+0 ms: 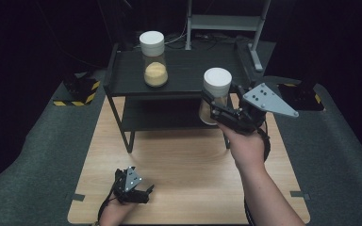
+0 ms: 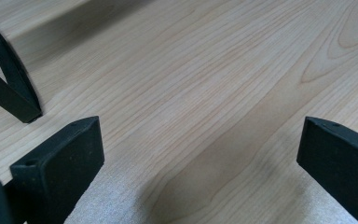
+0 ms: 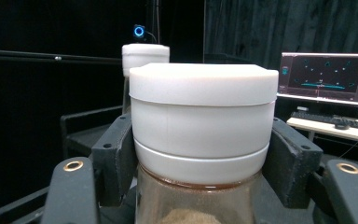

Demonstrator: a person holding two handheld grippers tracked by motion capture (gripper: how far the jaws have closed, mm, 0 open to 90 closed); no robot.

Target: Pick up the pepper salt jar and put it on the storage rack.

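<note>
While our right gripper (image 1: 217, 109) is clamping the white-lidded clear glass jar (image 1: 215, 88) beside the black metal shelf (image 1: 188, 70), we are judging that placement needs lifting above its top; left gripper (image 1: 133, 187) is idling open.

Your bare forearms enter at six o'clock, each hand carrying a black two-jaw gripper, the right gripper (image 1: 217, 107) and left gripper (image 1: 133, 187) both topped by a grey triangular plate dotted with screws and trailing black cable.

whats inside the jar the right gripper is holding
The jar in the right gripper holds a tan, sandy powder low in its clear body. Its white lid and the gripper's black pads cover the upper part, so the exact fill cannot be seen.
</note>
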